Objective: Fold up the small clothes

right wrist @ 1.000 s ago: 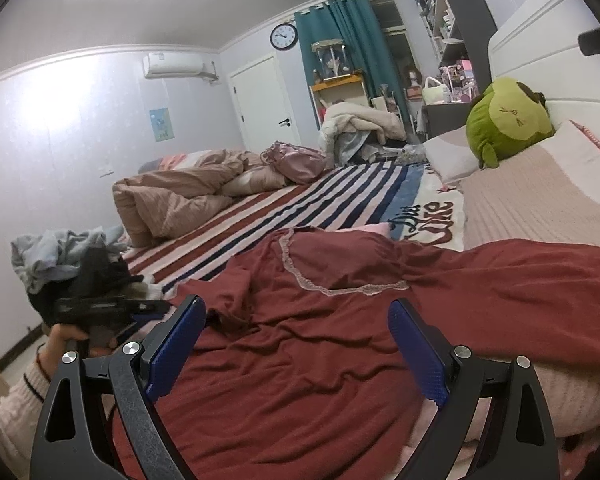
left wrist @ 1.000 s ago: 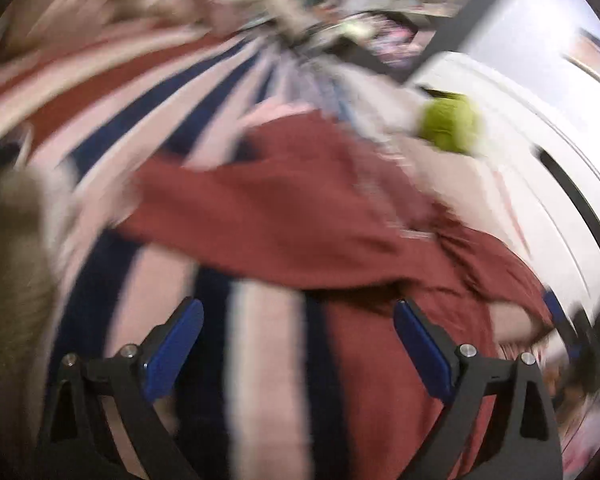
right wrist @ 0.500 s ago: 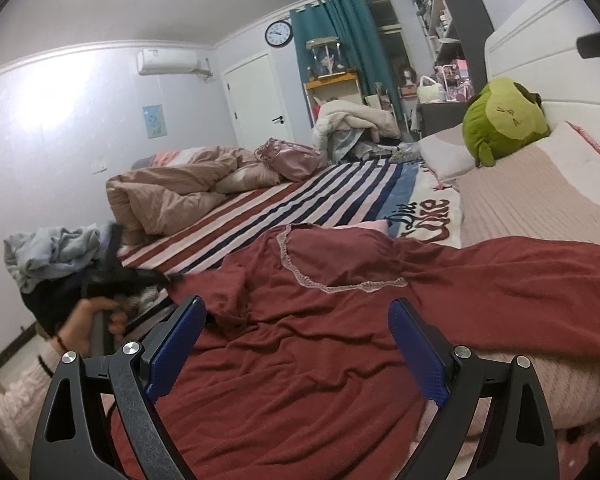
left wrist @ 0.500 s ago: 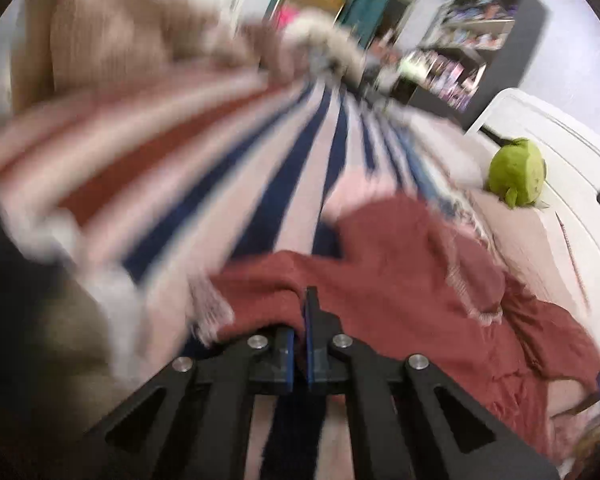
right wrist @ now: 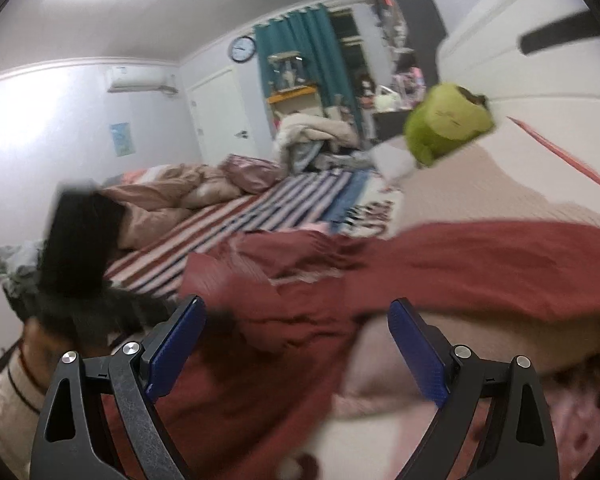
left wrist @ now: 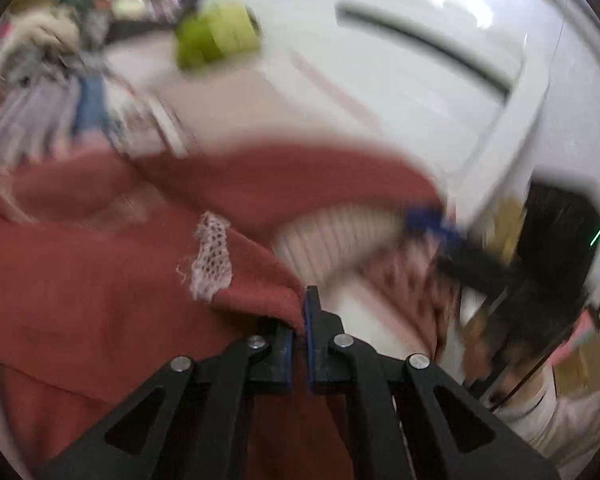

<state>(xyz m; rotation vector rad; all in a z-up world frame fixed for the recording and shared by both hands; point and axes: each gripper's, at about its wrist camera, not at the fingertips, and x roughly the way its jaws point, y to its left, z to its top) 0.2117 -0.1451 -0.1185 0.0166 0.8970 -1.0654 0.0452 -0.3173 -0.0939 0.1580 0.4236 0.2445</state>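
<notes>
On the bed, your left gripper [left wrist: 300, 320] pinches an edge of the red garment [left wrist: 100, 300] beside its lace trim [left wrist: 212, 256]. Your right gripper [right wrist: 296, 336] stays spread above the garment, which lies across the beige blanket [right wrist: 480, 184], near 1 green plush [right wrist: 446, 120].

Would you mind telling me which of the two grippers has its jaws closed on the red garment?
The left gripper: its jaws pinch an edge of the red garment near the lace trim, while the right gripper stands wide open, holding nothing.
</notes>
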